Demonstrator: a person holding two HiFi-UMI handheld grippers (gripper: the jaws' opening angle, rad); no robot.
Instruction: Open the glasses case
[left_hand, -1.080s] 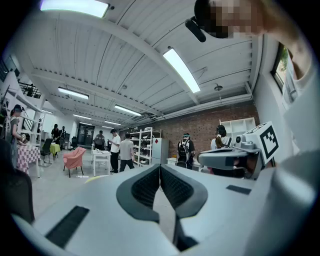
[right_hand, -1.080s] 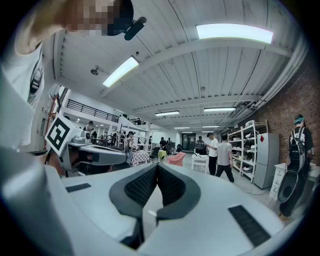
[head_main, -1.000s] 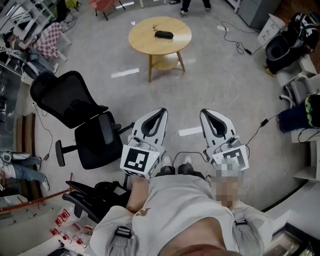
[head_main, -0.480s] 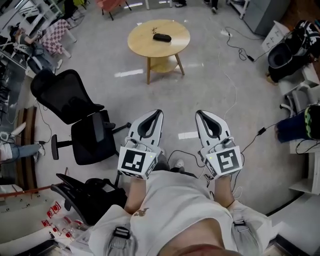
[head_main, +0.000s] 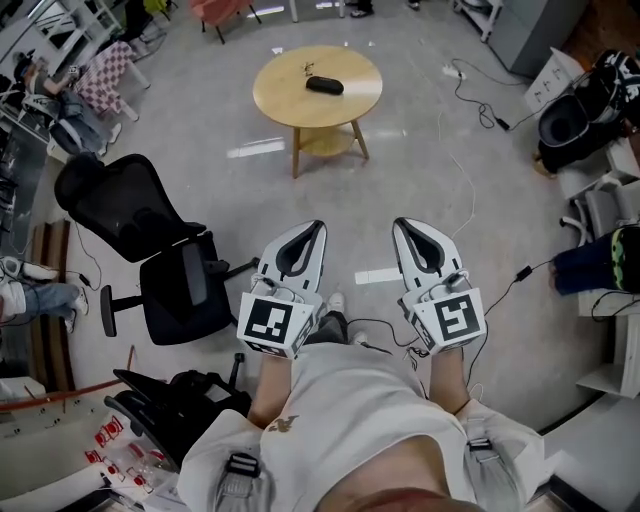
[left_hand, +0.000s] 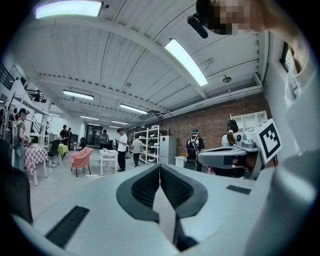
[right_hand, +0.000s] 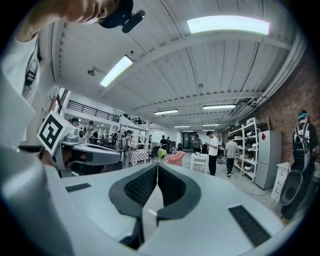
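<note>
Our left claw (head_main: 319, 226) has its jaws pressed together with nothing between them, and our right claw (head_main: 397, 223), just beside it, is the same. Well ahead of both tips, the black glasses case (head_main: 324, 85) lies on a round wooden table (head_main: 285, 100).

- I see a black glasses case (head_main: 324, 85) on a pale honey-wood round worktop (head_main: 290, 102).
- My left claw (head_main: 316, 226) and right claw (head_main: 399, 224) are white, with dark grey ribbed pads.
- Each carries a cube (head_main: 276, 322) of black-and-white square markers.
- The office chair (head_main: 150, 230) is black, and the floor (head_main: 420, 150) is glossy light grey.
- One cloth (head_main: 103, 72) is checked red and white.
- The left claw's camera shows me a pink chair (left_hand: 81, 157) and a red-brown brick wall (left_hand: 215, 117).
</note>
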